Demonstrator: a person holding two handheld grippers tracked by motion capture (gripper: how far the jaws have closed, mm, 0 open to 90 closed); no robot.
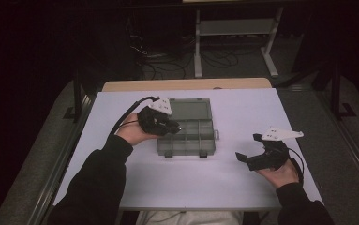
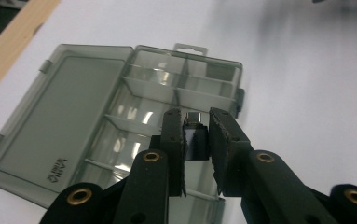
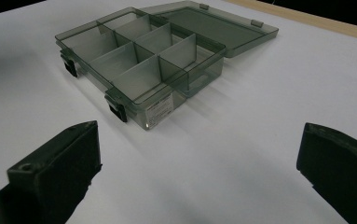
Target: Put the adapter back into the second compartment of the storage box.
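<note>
Looking down from the high view: left gripper point(image 1: 170, 125) poised over the smoky translucent plastic compartment box point(image 1: 189, 136) at table centre, hinged lid point(image 1: 190, 109) laid flat toward twelve o'clock; right gripper point(image 1: 248, 158) waiting at four o'clock on the white tabletop point(image 1: 168, 180), well apart from the box.

Moving to the left gripper view: jaws clamped on a small dark block-shaped part with a pale face point(image 2: 195, 138), possibly a connector or adapter, too cramped between the pads to say for sure. Compartments point(image 2: 143, 105) directly beyond the tips. Best done by centring over one cell, lowering inside the dividers, then releasing low, not dropping from height.

Turning to the right gripper view: jaws spread wide, holding nothing, box point(image 3: 143, 65) at eleven o'clock, cells apparently bare. Free to steady the near wall if the box slides.
</note>
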